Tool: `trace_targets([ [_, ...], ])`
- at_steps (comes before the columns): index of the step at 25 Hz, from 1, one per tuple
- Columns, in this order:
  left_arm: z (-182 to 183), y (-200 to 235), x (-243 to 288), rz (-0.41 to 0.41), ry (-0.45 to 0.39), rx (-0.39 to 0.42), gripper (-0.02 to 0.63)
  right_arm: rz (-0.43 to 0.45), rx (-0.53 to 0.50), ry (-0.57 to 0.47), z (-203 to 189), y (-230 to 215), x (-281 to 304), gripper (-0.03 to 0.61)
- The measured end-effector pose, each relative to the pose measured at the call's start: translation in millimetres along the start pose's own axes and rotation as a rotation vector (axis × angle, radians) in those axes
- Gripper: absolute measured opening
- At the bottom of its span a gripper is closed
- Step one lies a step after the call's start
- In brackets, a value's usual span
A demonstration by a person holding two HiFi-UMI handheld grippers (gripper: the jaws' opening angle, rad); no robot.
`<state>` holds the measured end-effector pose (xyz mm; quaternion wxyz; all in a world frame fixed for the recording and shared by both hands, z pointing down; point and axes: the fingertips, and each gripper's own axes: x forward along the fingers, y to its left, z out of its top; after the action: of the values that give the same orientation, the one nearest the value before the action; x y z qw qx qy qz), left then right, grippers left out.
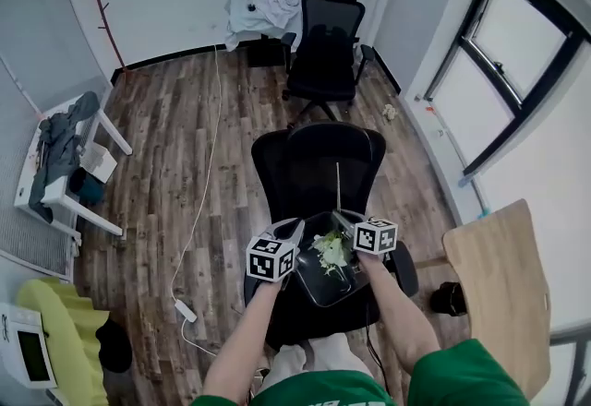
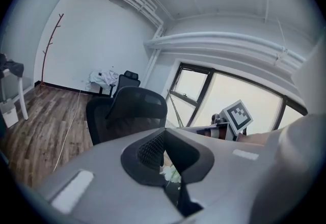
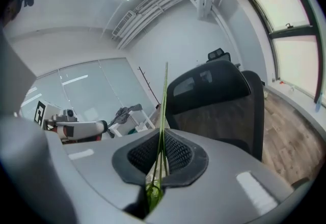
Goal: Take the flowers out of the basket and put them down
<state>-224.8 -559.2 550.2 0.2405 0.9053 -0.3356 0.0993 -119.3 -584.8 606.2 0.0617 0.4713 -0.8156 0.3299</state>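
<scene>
I hold both grippers close together, raised over a black office chair [image 1: 319,164]. Between them hangs a bunch of white and green flowers [image 1: 331,250] above a dark basket [image 1: 325,284]. My right gripper [image 1: 343,221] [image 3: 161,144] is shut on the thin green stems [image 3: 164,111], one of which sticks straight up [image 1: 338,185]. My left gripper [image 1: 300,231] [image 2: 165,139] has its jaws together at the tips. A dark strip, seemingly the basket's rim [image 2: 184,201], runs between them, and a white bloom [image 2: 170,173] shows in the gap.
A second black chair [image 1: 325,44] stands at the far wall. A wooden tabletop [image 1: 494,275] lies at my right under the window. At the left is a white table [image 1: 65,197] with clothes on it. A white cable and power strip [image 1: 185,310] lie on the wood floor.
</scene>
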Motion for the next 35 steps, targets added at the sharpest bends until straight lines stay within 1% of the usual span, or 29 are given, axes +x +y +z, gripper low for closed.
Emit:
trace_targets([
  [5,45.8,-18.2,-20.7,-0.03,-0.063,0.06,0.017,0.009,-0.063,-0.094,60.9,35.1,-25.7,0.017],
  [8,61.0,-27.5,-31.2,-0.045,-0.083,0.083,0.018,0.01,-0.093,-0.122,79.2,51.6,-40.4,0.017],
  [15,80.5,-33.1,-54.2,-0.055,-0.103,0.11,0.018,-0.005,-0.122,-0.167,98.3,76.5,-59.3,0.017],
  [20,83.1,-43.2,-67.4,-0.078,-0.109,0.129,0.018,-0.013,-0.128,-0.194,94.6,93.1,-76.9,0.017],
  [23,84.3,-57.1,-64.3,-0.1,-0.115,0.135,0.018,-0.024,-0.138,-0.211,94.4,93.4,-92.2,0.017],
  [27,79.2,-92.6,-47.9,-0.15,-0.104,0.158,0.018,-0.048,-0.138,-0.228,92.9,79.8,-121.4,0.017],
  [30,75.7,-125.3,-40.1,-0.187,-0.097,0.186,0.018,-0.072,-0.141,-0.251,92.2,72.4,-153.7,0.017],
  [35,65.0,-195.1,-28.3,-0.253,-0.09,0.228,0.018,-0.113,-0.15,-0.28,83.8,57.6,-220.5,0.017],
])
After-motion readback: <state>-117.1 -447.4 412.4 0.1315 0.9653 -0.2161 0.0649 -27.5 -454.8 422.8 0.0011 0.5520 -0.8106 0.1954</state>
